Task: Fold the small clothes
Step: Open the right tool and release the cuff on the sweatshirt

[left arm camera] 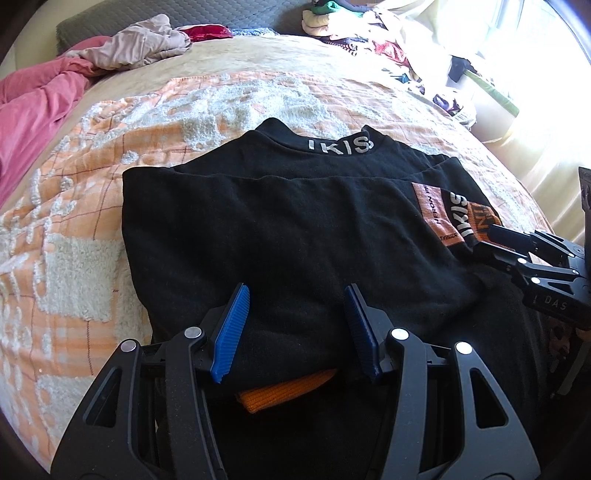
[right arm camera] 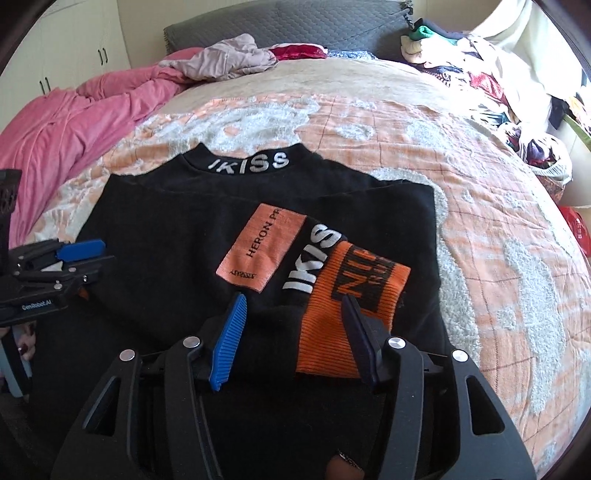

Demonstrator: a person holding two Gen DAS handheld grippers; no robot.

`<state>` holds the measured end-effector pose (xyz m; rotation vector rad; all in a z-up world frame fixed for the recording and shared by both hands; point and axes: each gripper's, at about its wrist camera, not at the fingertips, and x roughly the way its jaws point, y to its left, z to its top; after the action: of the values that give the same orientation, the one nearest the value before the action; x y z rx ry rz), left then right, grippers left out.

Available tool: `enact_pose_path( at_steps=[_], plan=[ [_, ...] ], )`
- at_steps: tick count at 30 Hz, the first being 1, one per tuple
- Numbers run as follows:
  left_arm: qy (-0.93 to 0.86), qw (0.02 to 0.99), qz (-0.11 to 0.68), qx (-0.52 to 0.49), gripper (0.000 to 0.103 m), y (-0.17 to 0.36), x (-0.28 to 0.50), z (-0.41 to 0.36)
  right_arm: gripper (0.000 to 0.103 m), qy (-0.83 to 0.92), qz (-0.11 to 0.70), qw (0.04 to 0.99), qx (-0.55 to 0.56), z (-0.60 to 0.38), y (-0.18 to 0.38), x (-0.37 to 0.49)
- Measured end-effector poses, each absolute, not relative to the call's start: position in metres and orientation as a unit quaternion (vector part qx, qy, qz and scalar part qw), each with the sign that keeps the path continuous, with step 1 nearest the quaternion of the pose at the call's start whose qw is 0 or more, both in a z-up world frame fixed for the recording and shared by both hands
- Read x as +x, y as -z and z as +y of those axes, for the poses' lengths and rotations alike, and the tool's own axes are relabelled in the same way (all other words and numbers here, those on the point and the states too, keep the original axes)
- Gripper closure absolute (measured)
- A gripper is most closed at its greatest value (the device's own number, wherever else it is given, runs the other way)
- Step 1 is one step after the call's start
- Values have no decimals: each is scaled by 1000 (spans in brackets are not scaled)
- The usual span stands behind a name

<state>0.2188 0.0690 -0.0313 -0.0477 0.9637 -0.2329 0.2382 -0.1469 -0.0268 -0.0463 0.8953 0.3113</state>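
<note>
A black sweater with "IKISS" on its collar lies folded on the bed, collar away from me. An orange patch and an orange ribbed cuff lie on top of it at the right. My left gripper is open over the sweater's near left part, with black cloth bulging between its blue pads but not pinched. Another orange cuff peeks out beneath it. My right gripper is open over the near right part, its right finger above the orange cuff.
The sweater rests on an orange and white fleecy blanket. A pink quilt and a beige garment lie at the far left. A heap of mixed clothes fills the far right corner by the grey headboard.
</note>
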Motion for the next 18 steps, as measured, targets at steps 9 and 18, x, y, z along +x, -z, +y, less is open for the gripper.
enact_pose_path(
  at_steps=[9, 18],
  plan=[
    [118, 888, 443, -41, 54, 13, 213, 72, 23, -146, 393, 908, 19, -164, -4, 230],
    [113, 903, 412, -47, 33, -13, 203, 77, 10, -134, 373, 917, 35, -178, -20, 226]
  ],
)
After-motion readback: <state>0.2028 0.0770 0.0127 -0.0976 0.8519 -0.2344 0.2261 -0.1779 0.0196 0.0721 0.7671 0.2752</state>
